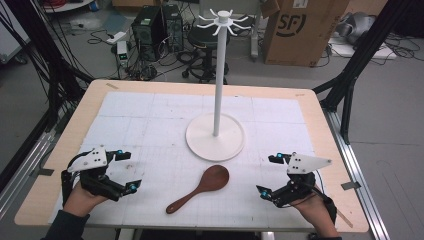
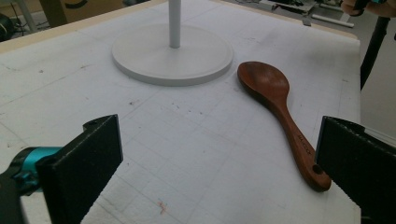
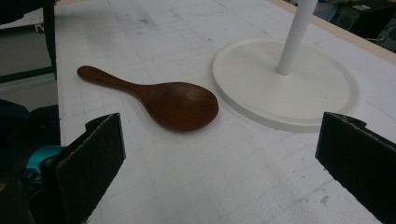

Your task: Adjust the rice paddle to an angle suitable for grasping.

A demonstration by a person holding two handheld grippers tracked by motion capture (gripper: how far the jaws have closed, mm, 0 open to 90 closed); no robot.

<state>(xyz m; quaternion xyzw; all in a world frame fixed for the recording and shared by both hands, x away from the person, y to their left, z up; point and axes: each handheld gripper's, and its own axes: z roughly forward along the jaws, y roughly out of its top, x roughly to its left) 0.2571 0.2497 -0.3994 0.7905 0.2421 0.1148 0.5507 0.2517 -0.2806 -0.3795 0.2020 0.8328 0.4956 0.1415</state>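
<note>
Dark brown wooden rice spoon (image 1: 202, 186) lies flat on the white gridded table mat (image 1: 150, 125), between the two grippers, touched by neither – bowl end just beside the round base of the white hook stand (image 1: 215, 136), handle pointing toward the table's near edge. Left gripper (image 1: 126, 171) rests near the left side of the mat, jaws spread wide with nothing between them. Right gripper (image 1: 266, 175) sits opposite on the right – jaws likewise spread, nothing held
</note>
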